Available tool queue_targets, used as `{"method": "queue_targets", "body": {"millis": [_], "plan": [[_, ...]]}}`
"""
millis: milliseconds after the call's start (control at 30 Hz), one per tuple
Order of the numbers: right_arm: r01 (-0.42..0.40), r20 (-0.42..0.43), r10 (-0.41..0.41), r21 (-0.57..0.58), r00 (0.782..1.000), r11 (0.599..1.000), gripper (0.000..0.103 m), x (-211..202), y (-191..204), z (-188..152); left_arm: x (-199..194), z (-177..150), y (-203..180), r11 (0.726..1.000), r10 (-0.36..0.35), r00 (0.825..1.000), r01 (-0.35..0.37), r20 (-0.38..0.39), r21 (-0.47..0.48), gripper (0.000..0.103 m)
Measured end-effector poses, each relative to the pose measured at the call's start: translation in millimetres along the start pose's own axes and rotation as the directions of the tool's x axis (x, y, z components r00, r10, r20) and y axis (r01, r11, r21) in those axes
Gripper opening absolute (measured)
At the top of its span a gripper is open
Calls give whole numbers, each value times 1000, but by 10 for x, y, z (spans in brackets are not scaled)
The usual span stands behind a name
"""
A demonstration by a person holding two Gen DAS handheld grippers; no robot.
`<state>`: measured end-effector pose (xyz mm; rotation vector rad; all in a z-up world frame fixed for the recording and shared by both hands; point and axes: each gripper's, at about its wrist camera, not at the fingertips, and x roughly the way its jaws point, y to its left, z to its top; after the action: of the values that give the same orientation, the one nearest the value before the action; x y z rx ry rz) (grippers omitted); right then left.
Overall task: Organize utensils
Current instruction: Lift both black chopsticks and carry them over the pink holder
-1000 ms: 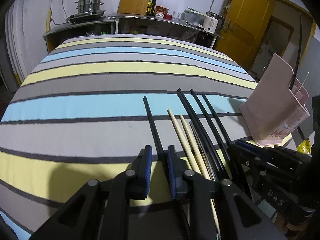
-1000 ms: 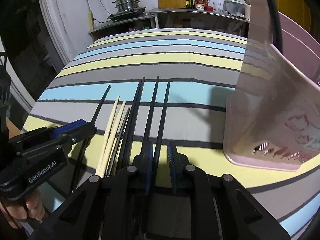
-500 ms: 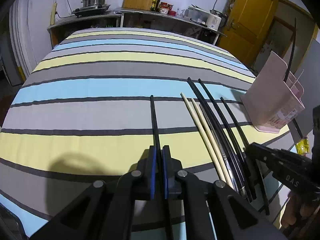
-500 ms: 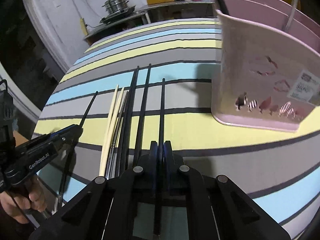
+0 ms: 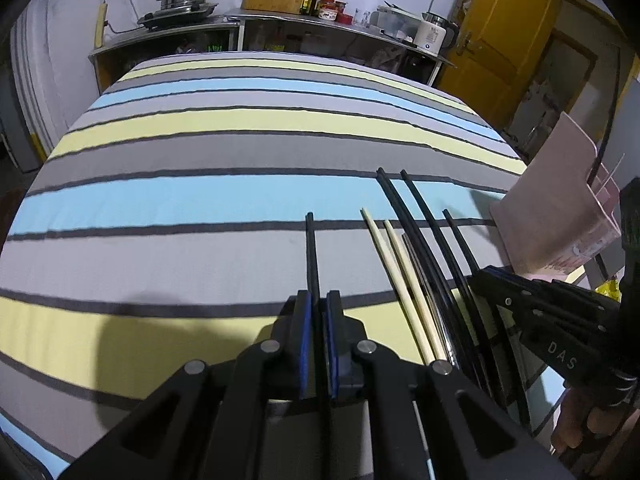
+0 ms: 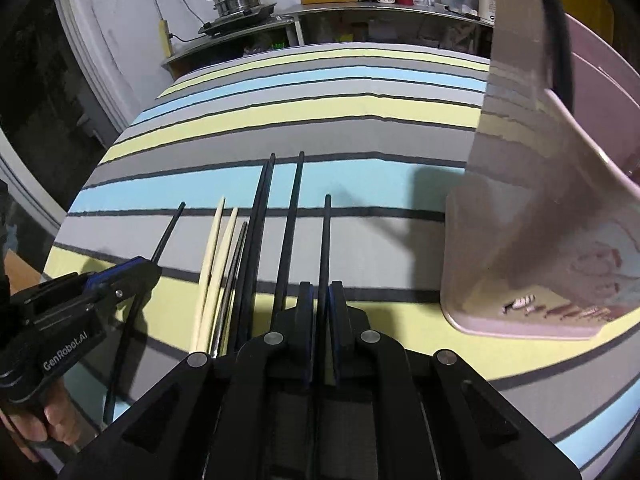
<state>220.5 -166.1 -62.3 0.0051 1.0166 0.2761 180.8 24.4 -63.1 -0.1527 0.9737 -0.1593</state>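
Your left gripper (image 5: 317, 312) clenched on lone black chopstick (image 5: 311, 248), leftmost on striped desk (image 5: 200, 200). Your right gripper (image 6: 321, 304): fingers just eased slightly apart, rightmost black chopstick (image 6: 326, 240) between pads, contact hard to tell. Wooden pair (image 6: 218, 248) and other black chopsticks (image 6: 260, 220) lie side by side between. Pink holder (image 6: 520, 240) upright at right, near row.

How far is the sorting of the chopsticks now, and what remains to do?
Done: the pink holder already has one dark utensil standing in it. In hand: the left gripper is shut on a black chopstick, and the right gripper on another black chopstick. Left: two pale wooden chopsticks and several black ones lie on the striped cloth.
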Motion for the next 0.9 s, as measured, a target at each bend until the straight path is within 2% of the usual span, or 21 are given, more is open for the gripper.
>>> {"method": "queue_targets", "body": {"millis": [100,300,567,900], "plan": [[-4,-5,4,-3,1000,1000,6,13,-3,34,18,36,-29,1000,16,1000,-16,-5,23,6],[-53,38,53,-4,998,999,6,-195,14,1,-81,54,-45,1000,-16,1000,16,1,6,6],[-75,142,76,-13,987,997,6,-754,40,-38,-621,96,-249,997,-47,994,41,99,62,5],[-75,269,77,-17,960,997,6,-1489,33,-109,-1279,189,-465,990,-103,973,80,204,120,6]]}}
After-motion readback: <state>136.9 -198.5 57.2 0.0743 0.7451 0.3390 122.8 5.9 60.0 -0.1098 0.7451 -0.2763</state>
